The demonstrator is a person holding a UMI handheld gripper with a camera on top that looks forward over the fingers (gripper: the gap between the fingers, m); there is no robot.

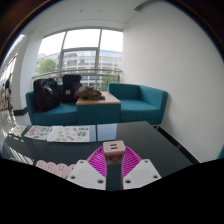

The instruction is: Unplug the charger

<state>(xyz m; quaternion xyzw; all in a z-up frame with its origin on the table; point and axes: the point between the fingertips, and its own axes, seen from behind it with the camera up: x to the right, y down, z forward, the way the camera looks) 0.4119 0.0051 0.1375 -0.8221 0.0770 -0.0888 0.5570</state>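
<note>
Gripper [113, 166]: fingers pinching a small charger [113, 150].
Table [150, 140]: dark, magazines [58, 133] at 10 o'clock.
Beyond: teal sofa [135, 100], 12 o'clock.

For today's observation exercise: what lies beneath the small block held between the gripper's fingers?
The block sits between the pink-padded fingers of the gripper, above the dark table. Its underside is hidden, so any socket beneath cannot be seen.

Teal sofa [135, 100], black table [120, 135], magenta-striped pads [97, 160].
</note>
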